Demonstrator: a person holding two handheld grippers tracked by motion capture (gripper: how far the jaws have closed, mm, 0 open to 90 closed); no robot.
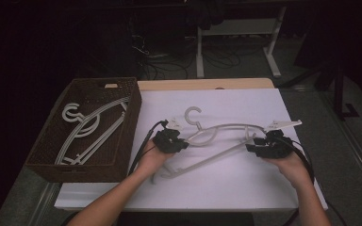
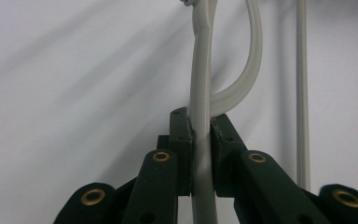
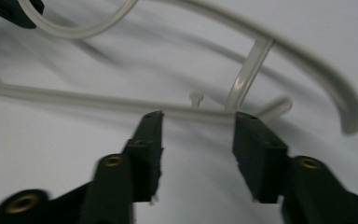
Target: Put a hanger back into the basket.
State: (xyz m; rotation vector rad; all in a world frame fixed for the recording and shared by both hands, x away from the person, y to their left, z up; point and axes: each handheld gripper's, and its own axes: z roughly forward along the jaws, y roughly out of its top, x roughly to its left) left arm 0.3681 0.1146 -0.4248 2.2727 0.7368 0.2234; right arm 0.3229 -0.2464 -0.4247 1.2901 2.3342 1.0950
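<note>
A pale grey plastic hanger [image 1: 226, 127] lies across the white-covered table, hook pointing to the far side. My left gripper [image 1: 176, 141] is shut on the hanger's left arm; in the left gripper view the pads squeeze the grey arm [image 2: 200, 84] between them at the left gripper's tips [image 2: 201, 126]. My right gripper [image 1: 259, 146] sits at the hanger's right end. In the right gripper view the right gripper [image 3: 198, 116] stands open with nothing between its jaws, and the hanger's thin lower bar [image 3: 74, 100] runs just beyond the tips, with the curved shoulder [image 3: 307, 60] farther off.
A dark woven basket [image 1: 132, 117] stands at the table's left and holds more grey hangers [image 1: 82, 127]. The white table cover [image 1: 217, 188] reaches to the front edge. Beyond the table are white desk legs [image 1: 200, 52] and cables on a dark floor.
</note>
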